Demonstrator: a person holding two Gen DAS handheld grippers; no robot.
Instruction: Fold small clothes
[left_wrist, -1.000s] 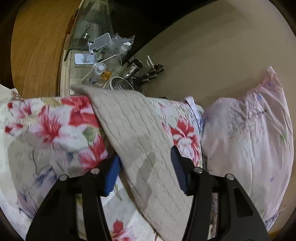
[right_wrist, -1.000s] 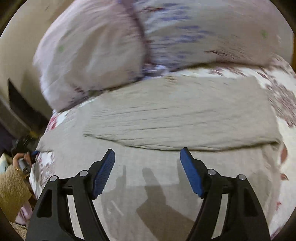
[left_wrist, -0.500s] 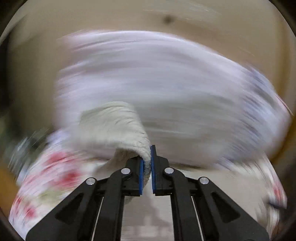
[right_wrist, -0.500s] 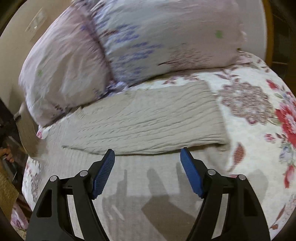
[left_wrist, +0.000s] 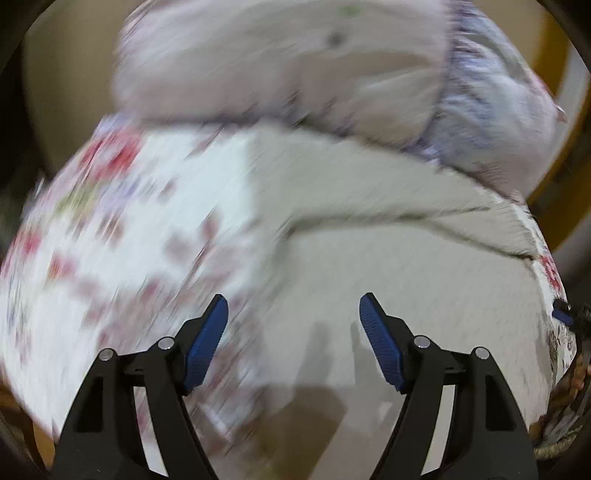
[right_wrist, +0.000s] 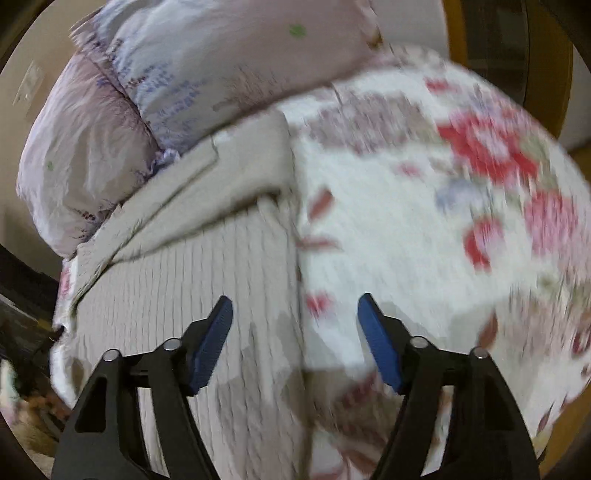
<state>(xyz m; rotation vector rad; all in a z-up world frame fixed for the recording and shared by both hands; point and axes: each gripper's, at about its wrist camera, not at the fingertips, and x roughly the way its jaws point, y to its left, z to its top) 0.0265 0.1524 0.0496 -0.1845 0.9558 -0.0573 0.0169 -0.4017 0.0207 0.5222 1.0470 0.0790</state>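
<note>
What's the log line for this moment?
left gripper: open, empty | right gripper: open, empty | knit: part-folded on bedspread | pillow: behind

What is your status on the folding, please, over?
Left gripper open, empty. Right gripper open, empty. Beige knit garment flat on floral bedspread, one flap folded over. Pillows at its far edge, nothing blocking.

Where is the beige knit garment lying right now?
The beige knit garment lies on the floral bedspread, left in the right wrist view, just below the pink pillow.
</note>
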